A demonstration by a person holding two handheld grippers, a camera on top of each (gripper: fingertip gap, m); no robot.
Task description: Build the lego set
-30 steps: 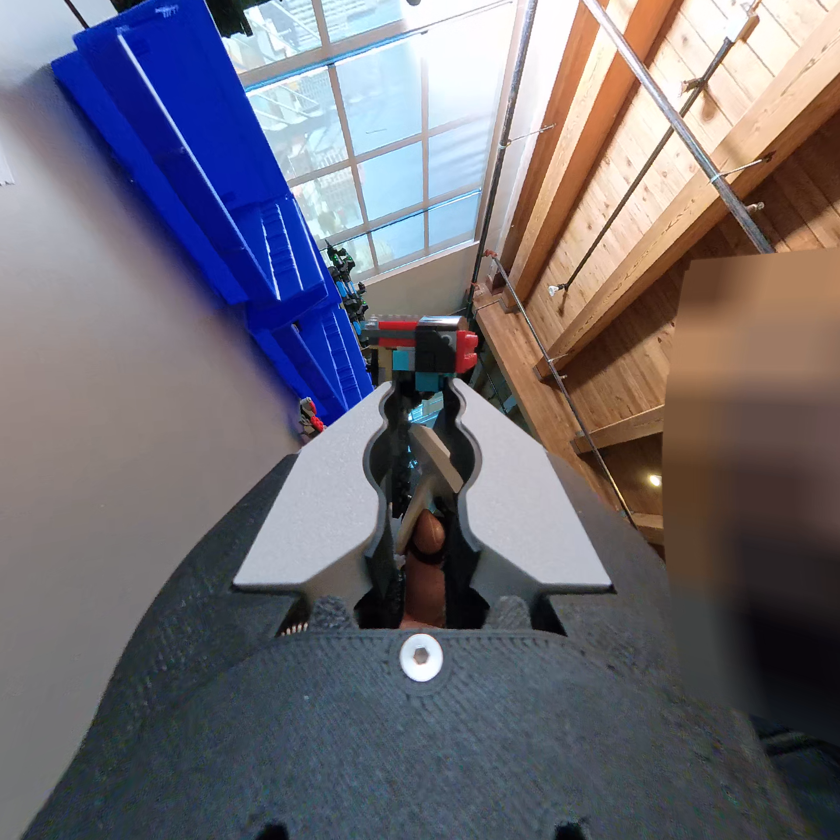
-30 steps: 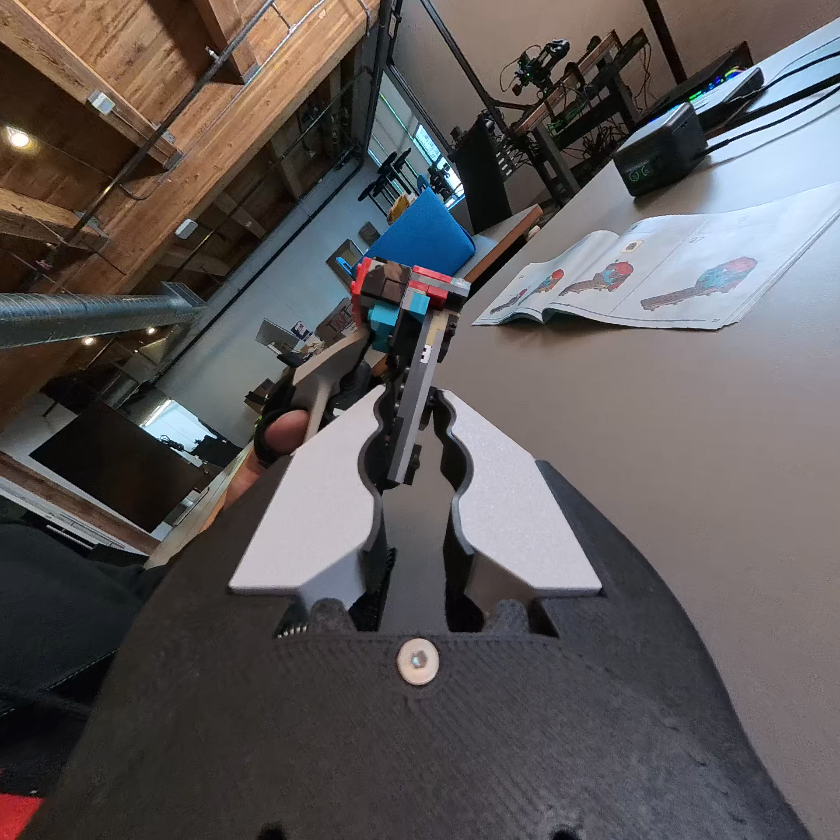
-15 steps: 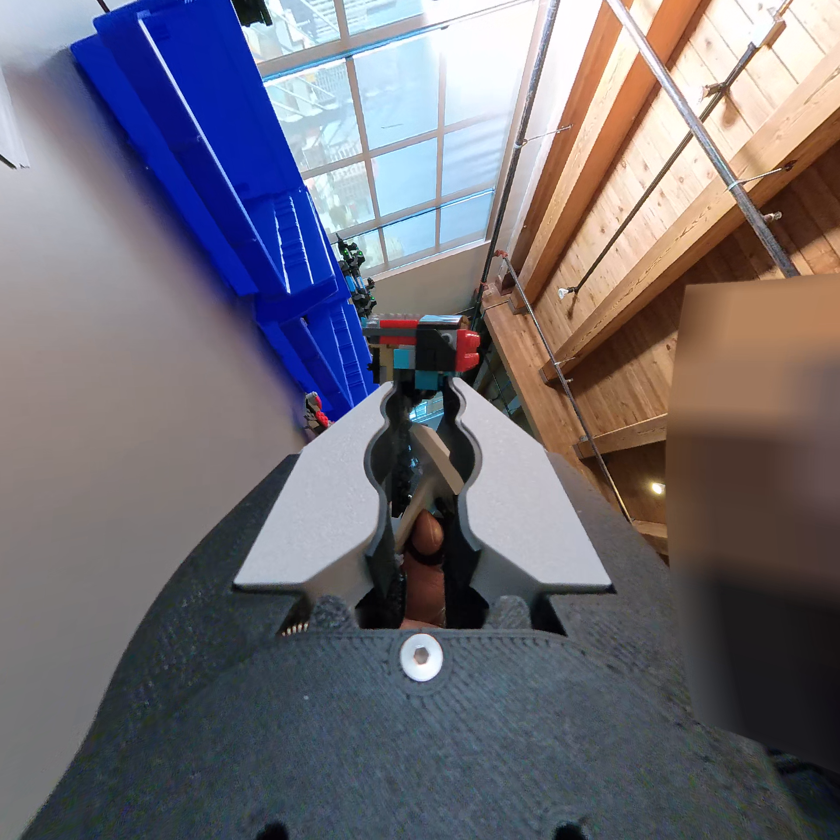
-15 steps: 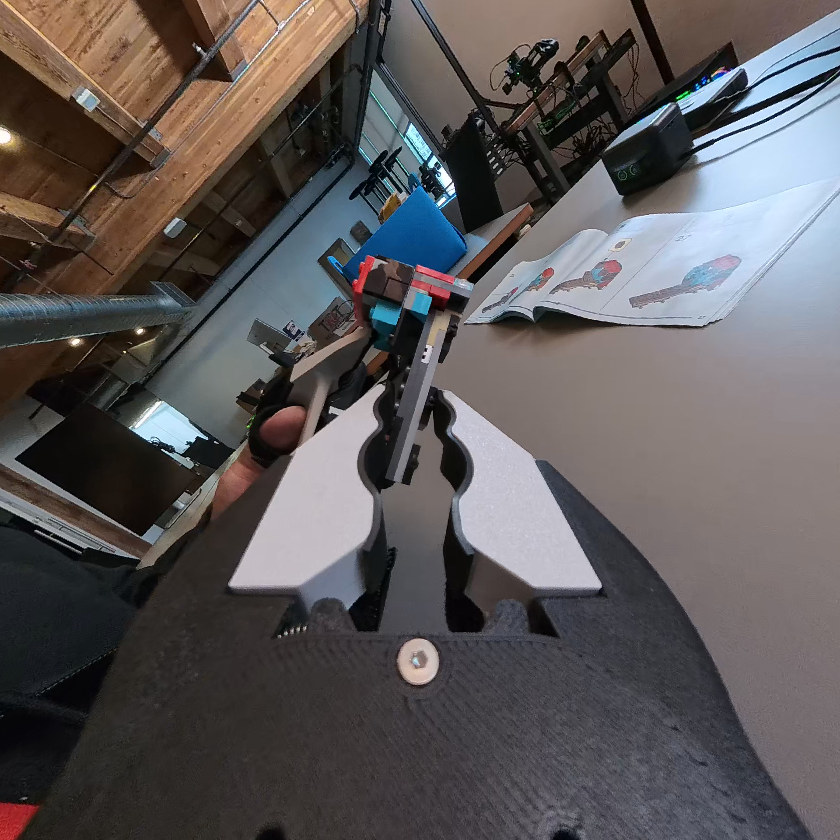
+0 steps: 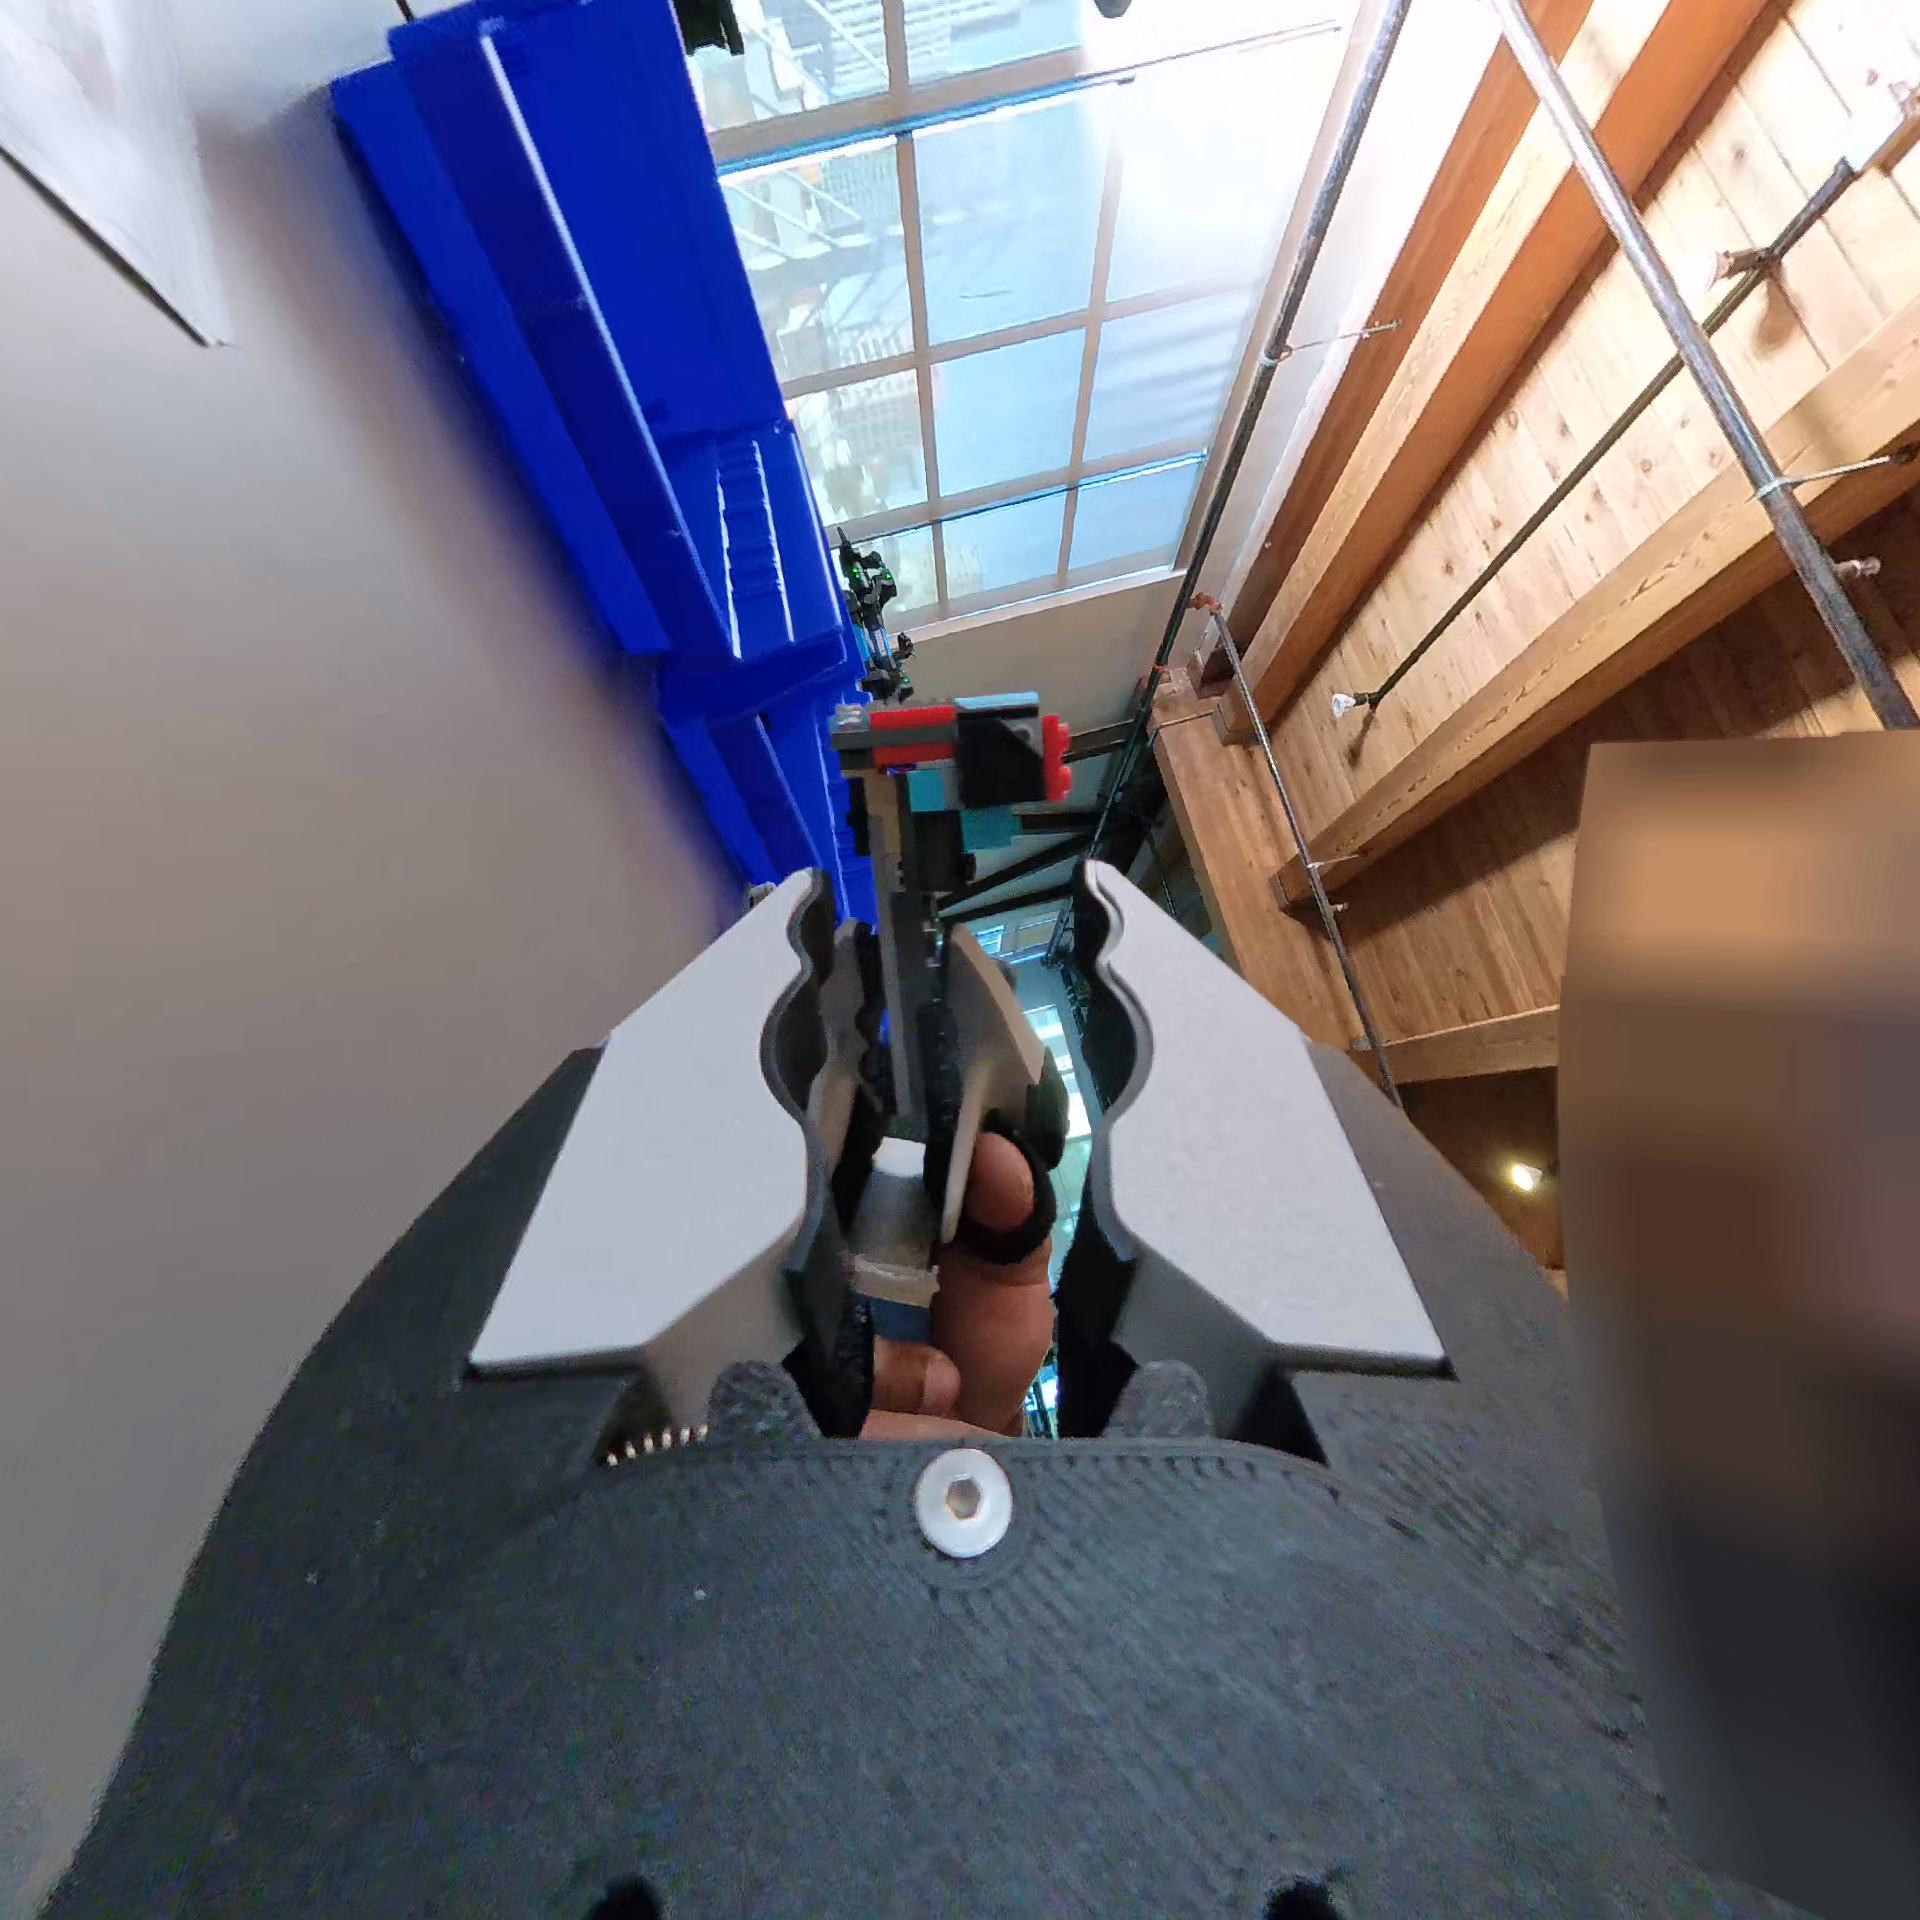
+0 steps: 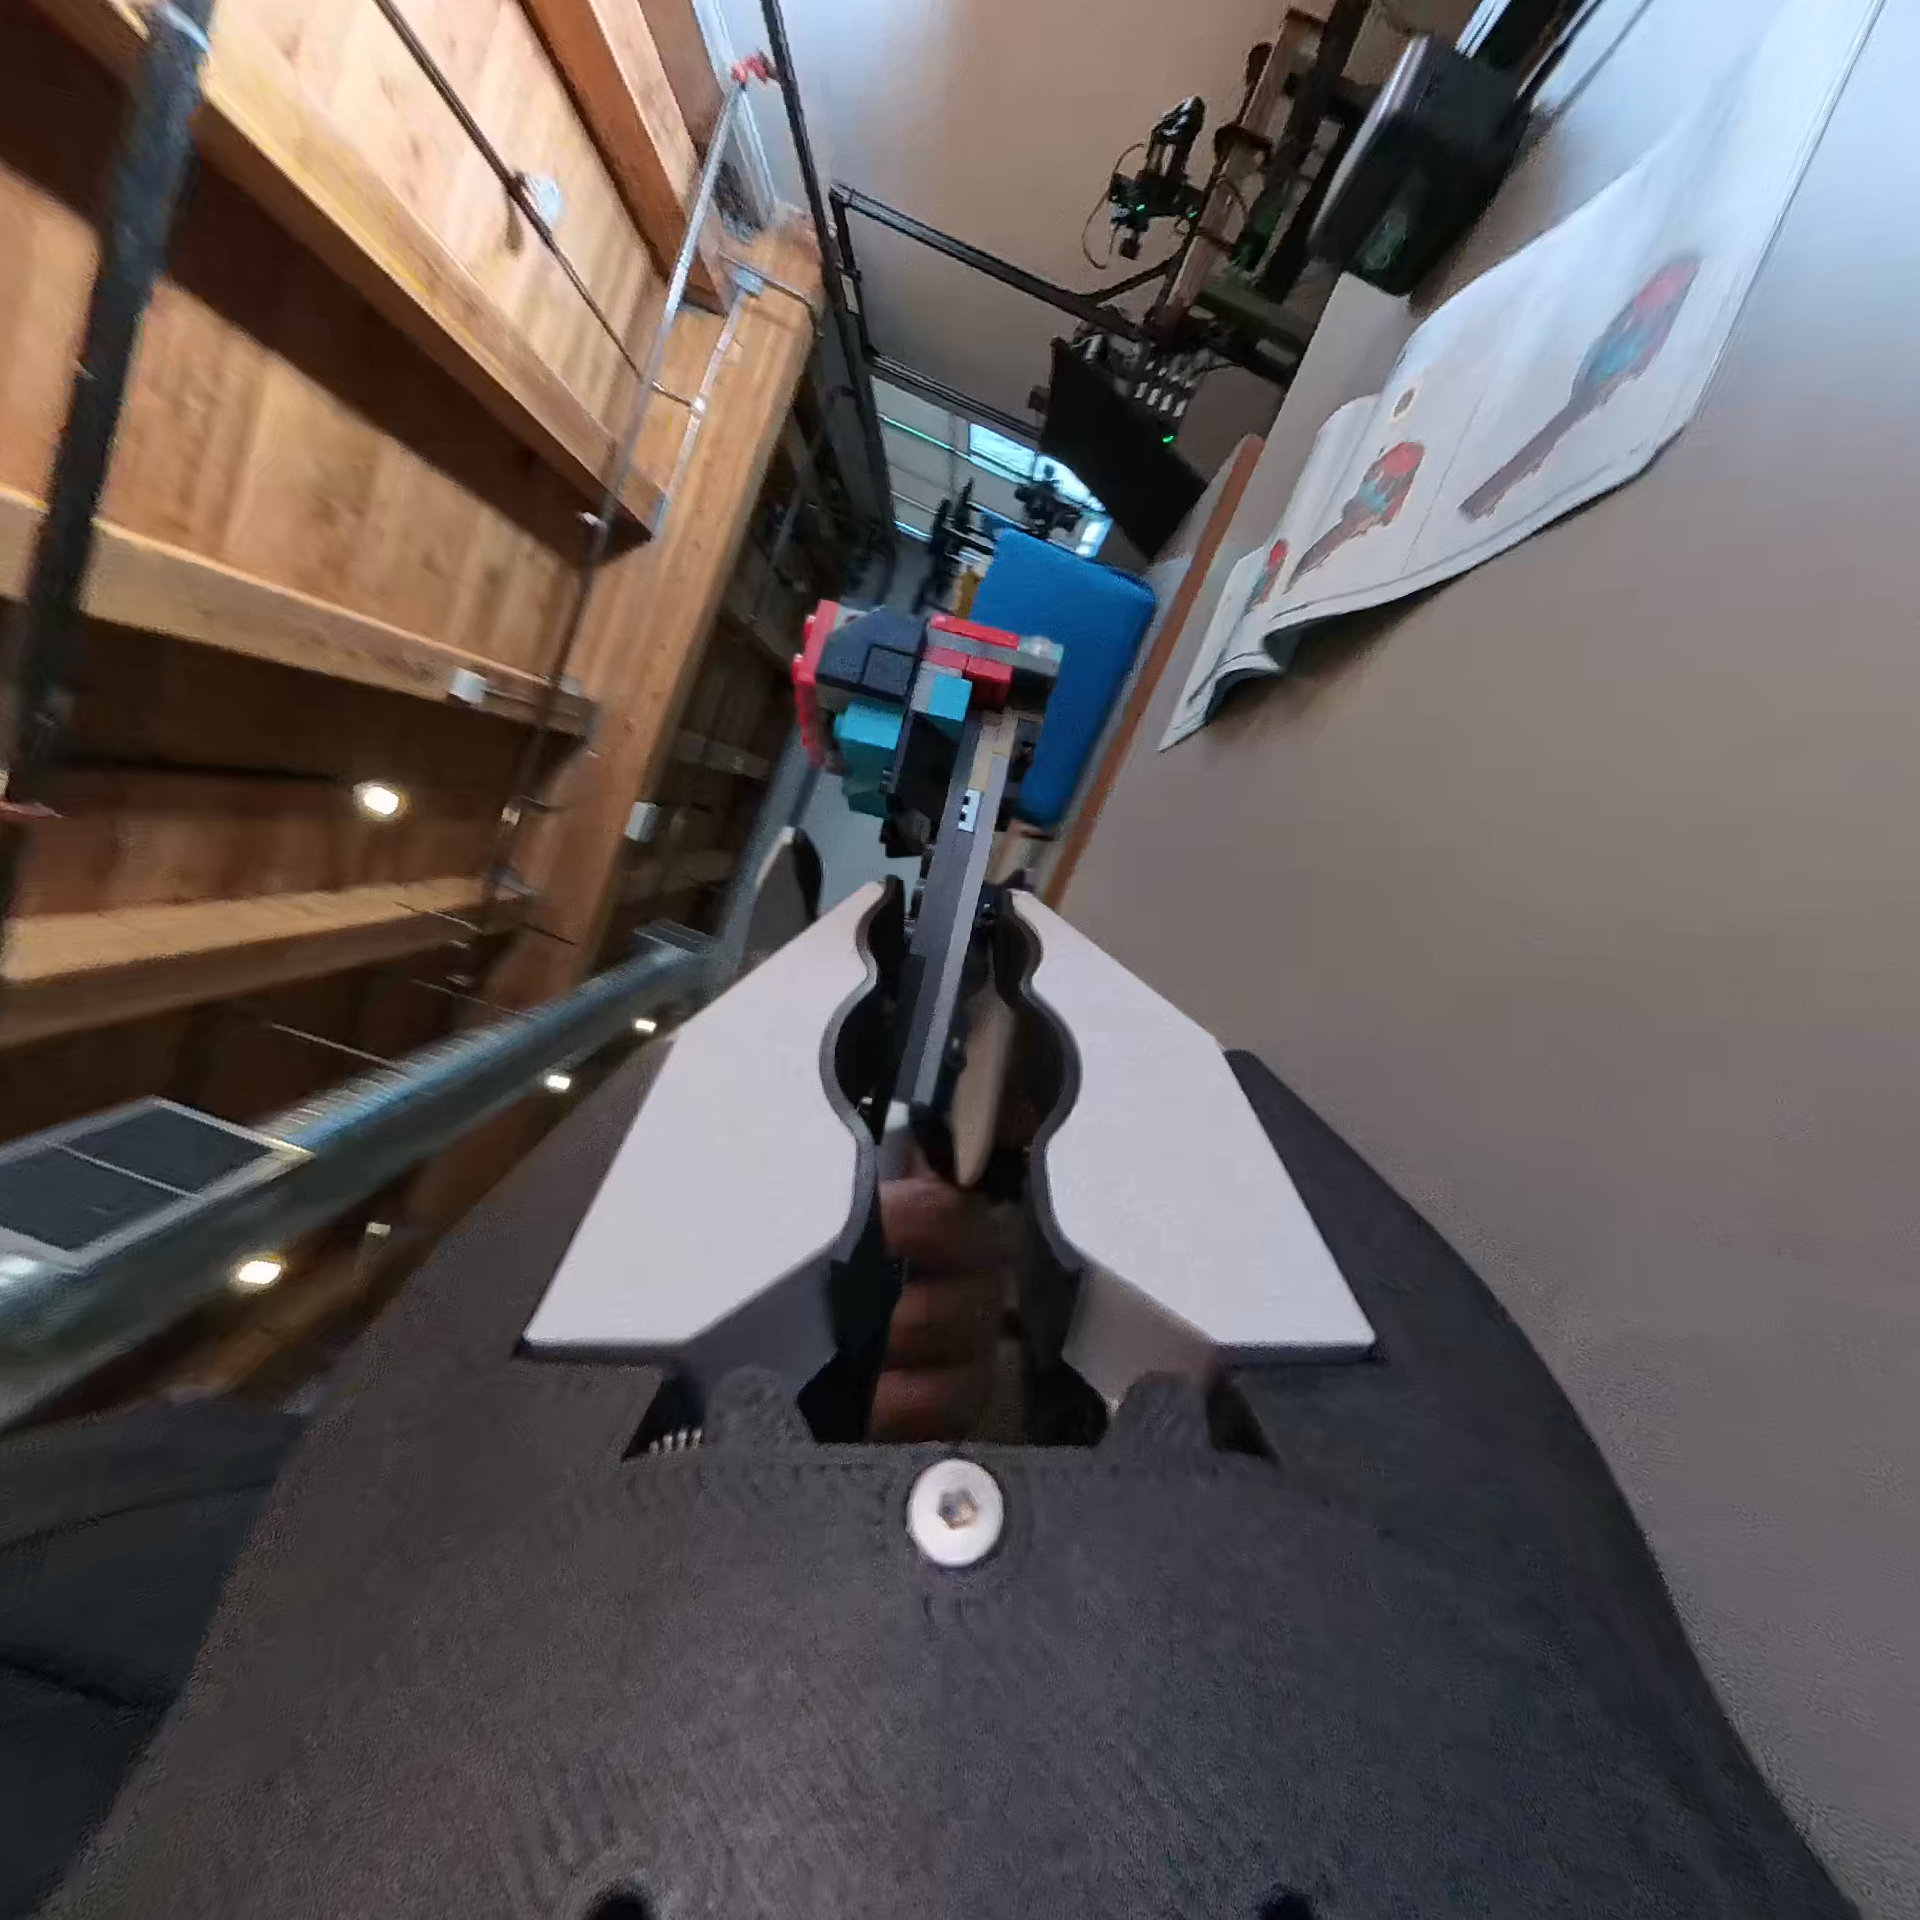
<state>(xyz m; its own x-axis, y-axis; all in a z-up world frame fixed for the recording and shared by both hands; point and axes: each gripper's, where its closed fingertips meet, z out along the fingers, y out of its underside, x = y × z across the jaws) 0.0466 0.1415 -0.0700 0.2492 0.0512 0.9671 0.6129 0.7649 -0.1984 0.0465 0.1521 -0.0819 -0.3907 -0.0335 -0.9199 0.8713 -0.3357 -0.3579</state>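
Beside the booklet [image 6: 1475, 436], right gripper [image 6: 951, 914] apparently clamps lego model [image 6: 914, 707].

The model [image 5: 940, 831] stands between the fingers of the left gripper [image 5: 951, 914], its head past the fingertips and its shaft running back down the gap. The right gripper [image 5: 925, 1049] sits inside that gap, around the shaft, with a hand [image 5: 977, 1299] behind it. Left of the left gripper lies the table [image 5: 260, 831], with bins [image 5: 623, 416] on it farther off; a window [image 5: 987, 312] is beyond them, beams [image 5: 1558, 520] to the right. In the right wrist view the model [image 6: 920, 717] rises from between the right gripper's [image 6: 951, 914] fingers, the table [image 6: 1558, 935] to its right, a booklet [image 6: 1455, 436] lying on it ahead, and shelves [image 6: 312, 520] to the left.
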